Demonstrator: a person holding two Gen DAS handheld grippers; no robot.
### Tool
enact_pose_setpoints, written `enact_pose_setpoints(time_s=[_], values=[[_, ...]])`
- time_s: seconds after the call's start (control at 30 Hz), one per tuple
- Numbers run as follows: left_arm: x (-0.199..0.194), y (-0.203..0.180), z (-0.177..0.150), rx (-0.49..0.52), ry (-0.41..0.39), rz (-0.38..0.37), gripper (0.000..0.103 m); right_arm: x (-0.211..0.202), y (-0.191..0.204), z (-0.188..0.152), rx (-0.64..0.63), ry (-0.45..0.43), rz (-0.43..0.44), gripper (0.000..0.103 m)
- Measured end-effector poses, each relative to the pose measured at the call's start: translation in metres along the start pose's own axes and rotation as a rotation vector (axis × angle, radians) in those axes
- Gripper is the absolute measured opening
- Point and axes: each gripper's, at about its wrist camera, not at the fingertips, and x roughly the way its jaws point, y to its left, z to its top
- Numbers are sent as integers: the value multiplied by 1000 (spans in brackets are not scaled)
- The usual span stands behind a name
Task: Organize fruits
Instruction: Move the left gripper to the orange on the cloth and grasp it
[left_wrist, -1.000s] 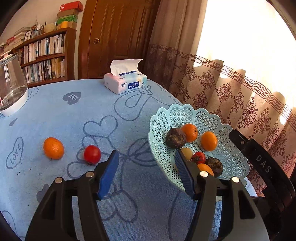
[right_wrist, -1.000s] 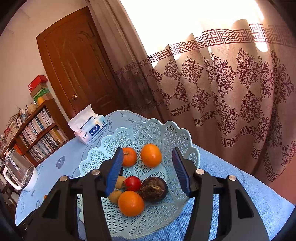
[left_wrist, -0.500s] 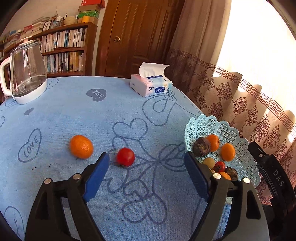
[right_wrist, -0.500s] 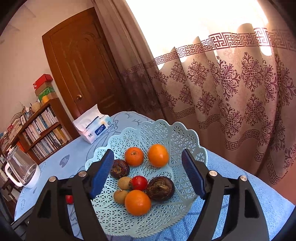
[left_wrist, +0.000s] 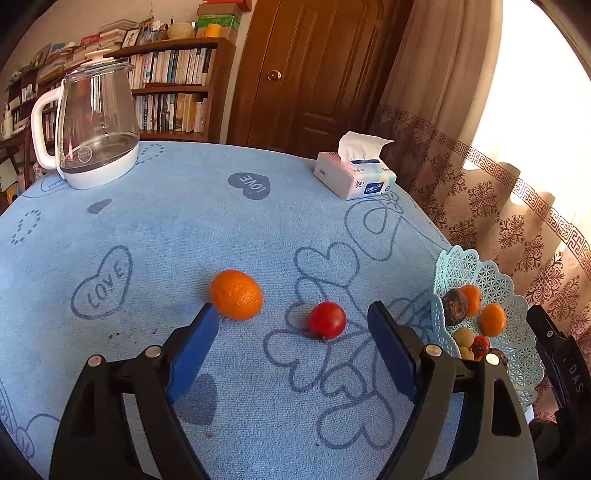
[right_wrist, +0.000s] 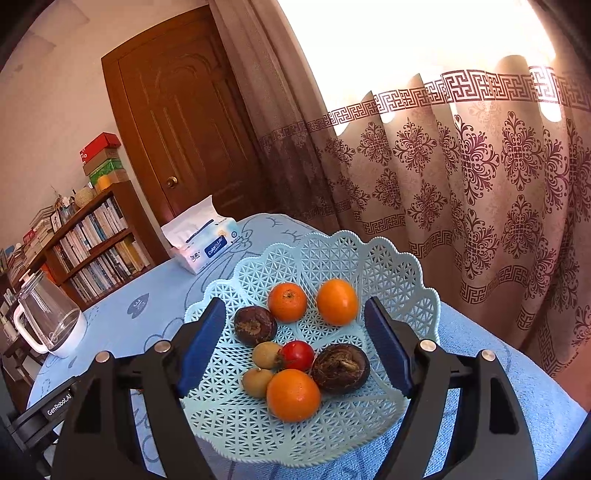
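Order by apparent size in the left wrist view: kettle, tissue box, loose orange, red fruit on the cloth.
1. kettle
2. tissue box
3. loose orange
4. red fruit
The kettle and box sit farther back, so their lead is safe.

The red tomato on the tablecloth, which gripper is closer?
Left. The left gripper faces the tomato, open; the right gripper is at the basket.

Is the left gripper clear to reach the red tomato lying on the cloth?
Probably yes: the left gripper is open and empty, the red tomato lies just ahead between its fingers, with nothing between.
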Motion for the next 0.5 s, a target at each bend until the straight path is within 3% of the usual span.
enact_pose_setpoints(time_s=[0.2, 0.33, 0.5], values=[[3, 21, 4, -30, 16, 60, 82, -5, 13, -5, -53, -18, 25, 83], [11, 28, 9, 8, 28, 118, 82, -6, 19, -6, -77, -18, 42, 83], [24, 38, 15, 8, 56, 119, 82, -7, 22, -7, -90, -22, 44, 83]])
